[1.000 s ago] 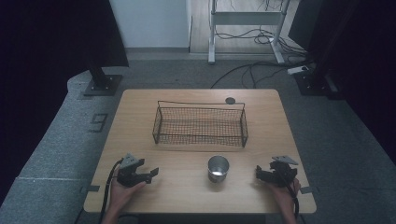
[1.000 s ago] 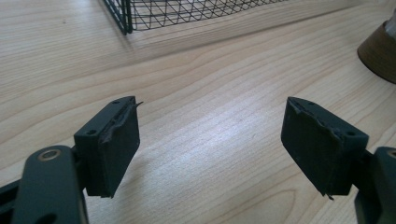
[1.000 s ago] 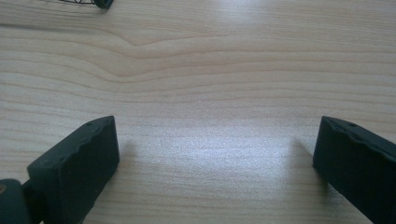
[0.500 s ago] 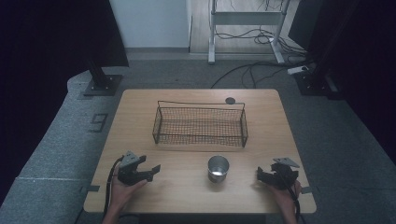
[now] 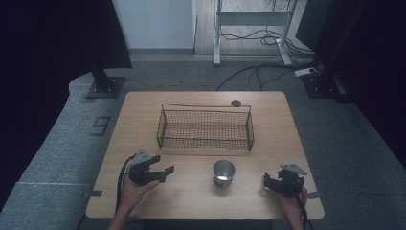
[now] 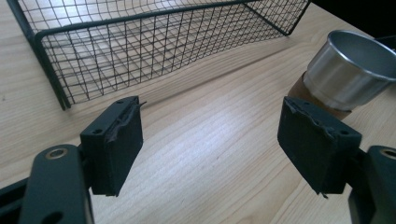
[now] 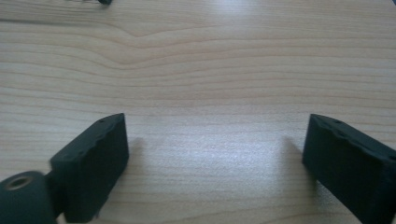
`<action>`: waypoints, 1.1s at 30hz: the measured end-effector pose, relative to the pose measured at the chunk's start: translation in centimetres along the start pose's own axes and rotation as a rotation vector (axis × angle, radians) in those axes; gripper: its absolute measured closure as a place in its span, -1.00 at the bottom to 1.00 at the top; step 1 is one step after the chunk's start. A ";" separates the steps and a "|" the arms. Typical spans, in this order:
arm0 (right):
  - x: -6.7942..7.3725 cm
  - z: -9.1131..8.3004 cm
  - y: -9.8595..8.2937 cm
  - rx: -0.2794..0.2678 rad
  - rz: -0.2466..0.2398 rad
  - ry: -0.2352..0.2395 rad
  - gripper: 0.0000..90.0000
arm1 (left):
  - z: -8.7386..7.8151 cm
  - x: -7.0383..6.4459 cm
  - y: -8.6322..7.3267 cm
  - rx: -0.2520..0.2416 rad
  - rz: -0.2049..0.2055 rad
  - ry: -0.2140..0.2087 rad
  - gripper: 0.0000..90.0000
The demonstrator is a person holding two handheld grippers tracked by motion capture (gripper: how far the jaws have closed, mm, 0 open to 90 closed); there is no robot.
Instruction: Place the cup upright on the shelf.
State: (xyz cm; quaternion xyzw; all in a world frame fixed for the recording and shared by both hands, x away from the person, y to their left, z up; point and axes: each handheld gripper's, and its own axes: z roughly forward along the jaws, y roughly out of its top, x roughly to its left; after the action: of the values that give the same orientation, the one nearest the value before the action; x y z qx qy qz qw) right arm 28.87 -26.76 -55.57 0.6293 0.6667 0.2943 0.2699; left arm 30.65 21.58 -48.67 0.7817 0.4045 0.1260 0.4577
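Steel cup stands ahead-right of the left gripper, near the wire basket. It looks light, stiff and slippery; grasp across its rim. Both grippers, also the right gripper, are spread and empty.

cup: silver | basket: black mesh | table: pale woodgrain
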 end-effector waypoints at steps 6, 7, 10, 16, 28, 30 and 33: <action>0.0 -0.1 0.0 0.001 -0.002 0.004 -0.81 | 0.3 -0.6 0.8 -0.004 0.017 -0.012 -0.51; 0.0 -0.1 -0.1 0.001 -0.002 0.004 -0.81 | 0.3 -0.7 1.0 -0.006 0.018 -0.018 -0.51; 0.0 -0.1 -0.1 0.000 -0.004 0.004 -0.80 | 0.5 -0.9 1.4 -0.014 0.016 -0.037 -0.51; 0.0 -0.1 -0.1 0.000 -0.004 0.005 -0.80 | 1.2 -1.5 2.0 -0.007 0.028 -0.058 -0.51; 0.0 -0.1 -0.1 0.000 -0.004 0.004 -0.80 | 3.3 -2.7 2.7 0.013 0.038 -0.097 -0.52; 0.0 -0.1 -0.1 0.000 -0.004 0.004 -0.80 | 3.6 -2.8 2.8 0.017 0.039 -0.105 -0.53; 0.0 -0.1 -0.1 0.000 -0.004 0.004 -0.80 | 4.0 -3.1 2.9 0.022 0.047 -0.112 -0.54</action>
State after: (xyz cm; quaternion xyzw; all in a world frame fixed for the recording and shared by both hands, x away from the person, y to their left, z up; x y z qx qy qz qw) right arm 28.73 -26.74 -55.57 0.6275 0.6684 0.2951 0.2690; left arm 32.40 16.08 -47.94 0.8019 0.3610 0.0882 0.4678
